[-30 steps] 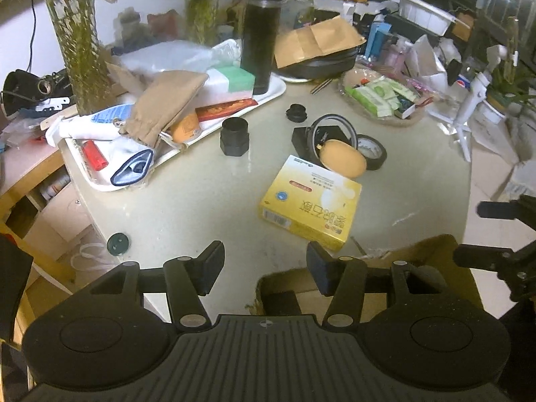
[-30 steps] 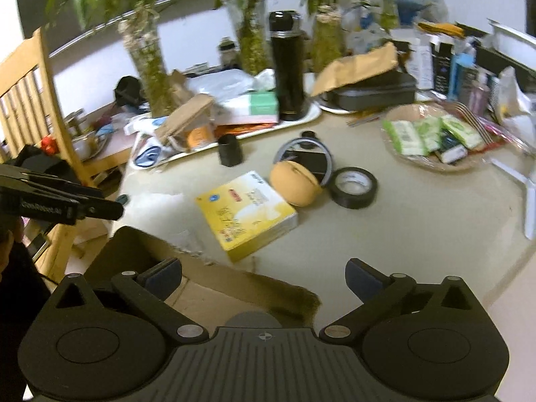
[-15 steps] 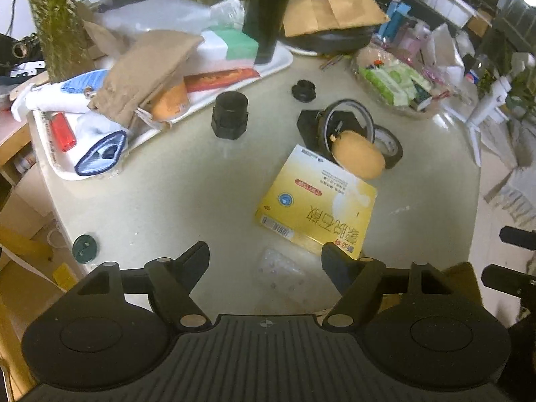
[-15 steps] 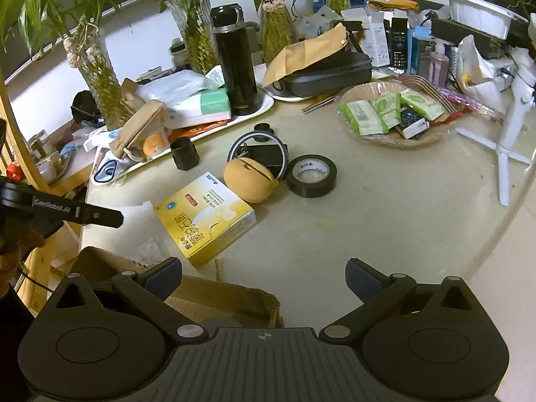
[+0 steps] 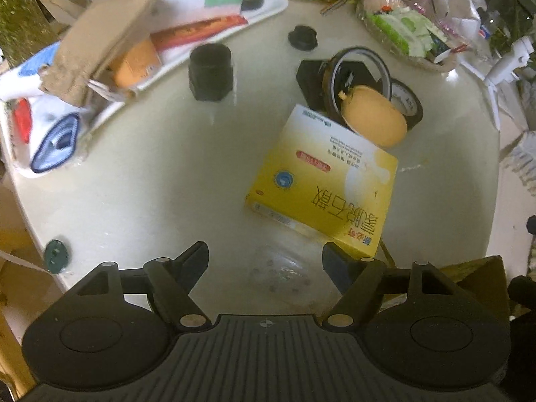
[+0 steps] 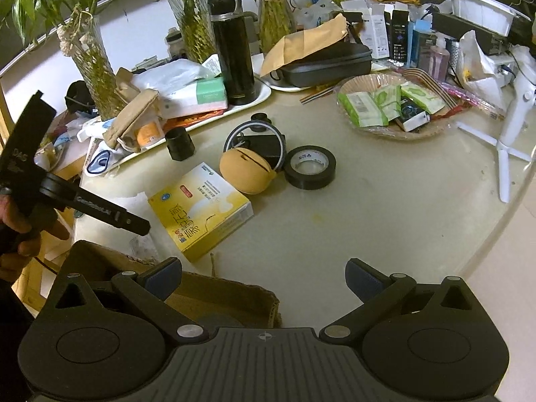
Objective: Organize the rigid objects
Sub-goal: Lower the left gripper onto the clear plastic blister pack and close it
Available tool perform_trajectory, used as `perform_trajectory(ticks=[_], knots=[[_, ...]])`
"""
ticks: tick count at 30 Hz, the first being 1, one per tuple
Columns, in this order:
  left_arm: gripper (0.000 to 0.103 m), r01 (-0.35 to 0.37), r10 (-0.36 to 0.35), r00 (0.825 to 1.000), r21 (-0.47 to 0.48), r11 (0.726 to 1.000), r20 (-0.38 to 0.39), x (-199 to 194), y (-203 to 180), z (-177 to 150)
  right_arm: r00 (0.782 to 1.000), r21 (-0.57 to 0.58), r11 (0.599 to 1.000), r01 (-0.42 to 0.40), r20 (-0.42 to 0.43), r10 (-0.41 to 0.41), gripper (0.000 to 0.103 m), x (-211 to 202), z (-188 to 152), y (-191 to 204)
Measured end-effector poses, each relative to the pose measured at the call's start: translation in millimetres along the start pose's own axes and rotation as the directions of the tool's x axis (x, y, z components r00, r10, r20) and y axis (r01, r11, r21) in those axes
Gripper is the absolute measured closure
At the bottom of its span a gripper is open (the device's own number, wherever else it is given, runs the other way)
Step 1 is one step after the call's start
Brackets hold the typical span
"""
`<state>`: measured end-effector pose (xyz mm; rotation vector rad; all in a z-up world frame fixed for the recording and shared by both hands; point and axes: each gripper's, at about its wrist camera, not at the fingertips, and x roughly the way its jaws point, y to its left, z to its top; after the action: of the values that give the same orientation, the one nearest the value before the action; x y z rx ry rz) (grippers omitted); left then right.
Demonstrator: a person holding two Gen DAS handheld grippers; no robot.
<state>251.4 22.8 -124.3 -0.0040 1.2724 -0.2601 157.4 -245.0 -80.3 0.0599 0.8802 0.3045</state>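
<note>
1. Left gripper [image 5: 265, 257]: pointing steeply down over the near edge of the counter [image 5: 160, 174]. Jaws have just been opening and now stand spread, pinching nothing. A clear blister pack [image 5: 281, 271] lies flat on the counter between the fingertips, pads not touching it.
2. A hand [image 6: 20, 231] holds that gripper at far left of the right wrist view.
3. Black cap [image 5: 210, 72]: upright on the counter, just off the white tray [image 5: 268, 10] loaded with a tan pouch [image 5: 100, 40] and boxes.
4. Yellow box [image 5: 325, 187]: lies flat mid-counter, near corner just beside the left gripper's right finger, apart from it.
5. Tan oval case [image 5: 373, 117]: touching the far edge of the yellow box and leaning on a black tape roll [image 6: 310, 166].
6. Cardboard box [image 6: 214, 298]: open, at the near counter edge, under the right gripper's left finger.
7. Right gripper [image 6: 263, 276]: hovers above the counter edge, jaws spread wide, empty.
8. Wicker basket [image 6: 388, 130] of green packets: far right of the counter, well apart from both grippers. White tripod [image 6: 509, 140] beside it.
</note>
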Motion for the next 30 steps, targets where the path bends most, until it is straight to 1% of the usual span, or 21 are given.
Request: perform_trajectory(ticks=[2,6,10,13,14,18,19,22,25,27,30], knots=[[0.029,0.001,-0.001,1.000,0.011,1.000,-0.013,3.2,-2.8,1.6,1.000,-0.002,1.000,-0.001,-0.003,0.001,0.000,1.1,0.7,1.3],[0.028,0.014,-0.010,0.999,0.082,0.997,-0.046,10.6,-13.7,5.5,1.000,-0.006,1.000,0.000,-0.007,0.000,0.000,1.9,0.8,1.0],[0.028,0.013,0.000,0.997,0.179,0.984,-0.072,16.8,-29.7,10.5,1.000,-0.006,1.000,0.005,-0.006,-0.005,0.000,2.7,1.7,1.1],[0.028,0.025,0.000,0.994,0.220,0.975,-0.112,25.1,-37.6,17.5,1.000,-0.006,1.000,0.004,-0.005,-0.004,0.000,2.4,1.8,1.1],[0.028,0.020,0.011,0.991,0.228,0.973,-0.135,29.0,-39.0,19.5,1.000,-0.006,1.000,0.006,-0.004,-0.006,0.000,2.4,1.6,1.0],[0.028,-0.023,0.071,0.980,0.252,0.968,-0.186,41.5,-43.9,26.1,1.000,0.000,1.000,0.015,-0.006,-0.015,0.000,3.1,1.7,0.0],[0.027,-0.028,0.084,0.975,0.267,0.963,-0.203,45.1,-46.6,26.6,1.000,0.003,1.000,0.016,-0.006,-0.016,0.000,3.2,1.8,-0.4],[0.026,-0.050,0.123,0.968,0.314,0.948,-0.218,50.3,-55.8,26.7,1.000,0.010,1.000,0.014,-0.004,-0.014,0.000,3.1,2.6,-1.6],[0.022,-0.058,0.134,0.967,0.323,0.944,-0.216,52.7,-58.1,25.4,1.000,0.010,1.000,0.017,-0.004,-0.017,0.000,3.2,2.7,-1.7],[0.022,-0.054,0.128,0.968,0.317,0.947,-0.218,53.4,-56.7,25.5,1.000,0.009,1.000,0.019,-0.001,-0.019,0.000,3.0,2.5,-2.2],[0.022,-0.067,0.138,0.962,0.288,0.955,-0.235,53.5,-48.2,25.7,1.000,0.012,1.000,0.019,0.000,-0.019,0.000,3.4,2.8,-2.4]])
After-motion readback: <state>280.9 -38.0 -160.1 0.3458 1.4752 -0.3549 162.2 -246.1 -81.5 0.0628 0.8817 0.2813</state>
